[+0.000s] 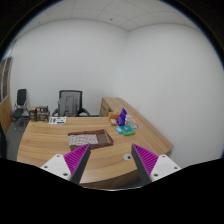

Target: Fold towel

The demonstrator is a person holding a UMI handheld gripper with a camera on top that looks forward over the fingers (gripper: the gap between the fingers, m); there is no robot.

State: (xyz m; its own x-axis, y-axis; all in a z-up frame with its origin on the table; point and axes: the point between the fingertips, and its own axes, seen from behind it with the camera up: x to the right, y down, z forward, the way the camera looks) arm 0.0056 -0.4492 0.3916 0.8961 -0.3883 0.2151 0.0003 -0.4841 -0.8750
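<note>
A flat, light patterned cloth (pixel 84 139), apparently the towel, lies on the wooden desk (pixel 60 150) just beyond my left finger. My gripper (pixel 111 152) is held well above the desk's near part, open and empty, with its magenta pads (pixel 78 158) wide apart. Nothing is between the fingers. A small round white and black thing (pixel 126 156) lies on the desk close to the right finger.
Blue and teal items (pixel 123 126) stand on the desk's far right part, and a flat box-like thing (pixel 59 121) lies at its far side. A black office chair (pixel 68 103) stands behind the desk, with another chair (pixel 21 99) and a side table at the left wall.
</note>
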